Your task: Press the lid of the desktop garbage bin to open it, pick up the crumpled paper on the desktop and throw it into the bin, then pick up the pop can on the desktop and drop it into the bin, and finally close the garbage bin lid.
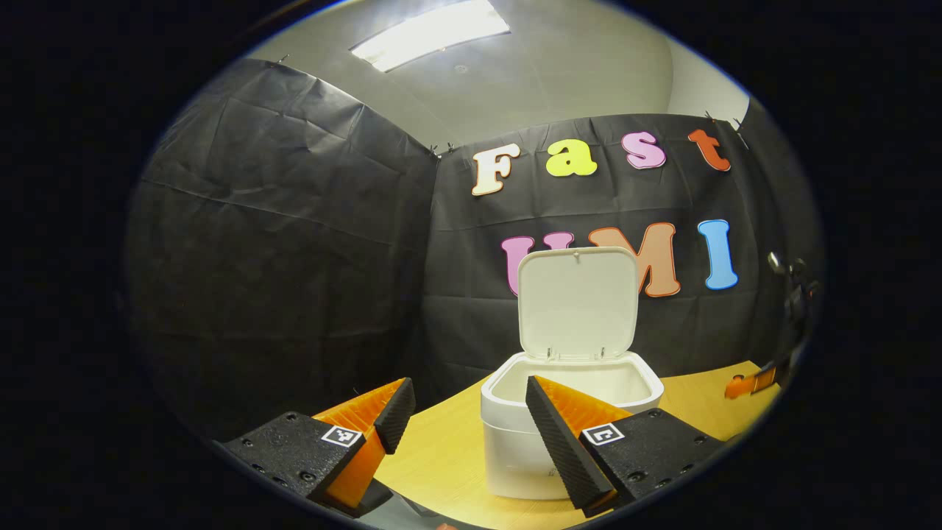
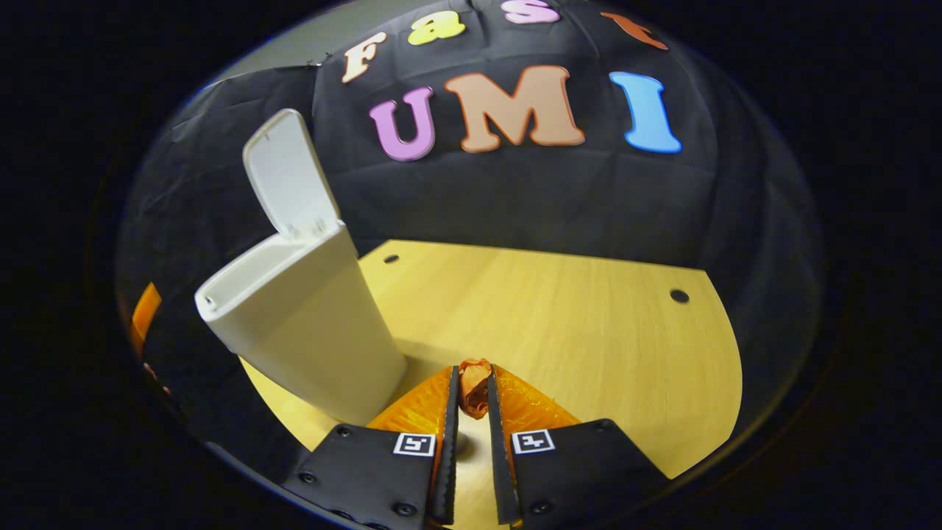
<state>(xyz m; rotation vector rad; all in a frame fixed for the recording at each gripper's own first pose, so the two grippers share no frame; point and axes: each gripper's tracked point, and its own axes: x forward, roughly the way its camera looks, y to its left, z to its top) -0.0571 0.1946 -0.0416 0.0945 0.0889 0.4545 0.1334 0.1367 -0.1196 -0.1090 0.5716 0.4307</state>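
The right hand-held gripper (image 2: pixel 471 401) is gripping the crumpled paper (image 2: pixel 475 386) beside the open garbage bin (image 2: pixel 309 324); next, carrying it over the opening. The left hand-held gripper (image 1: pixel 471 430) is waiting open.

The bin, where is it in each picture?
Left gripper view: the bin stands low in the middle, between the left tongs' open fingers, its lid up.
Right gripper view: the bin is at the left, leaning, beside the right tongs, which pinch the paper.
Shared landmark: the raised lid.
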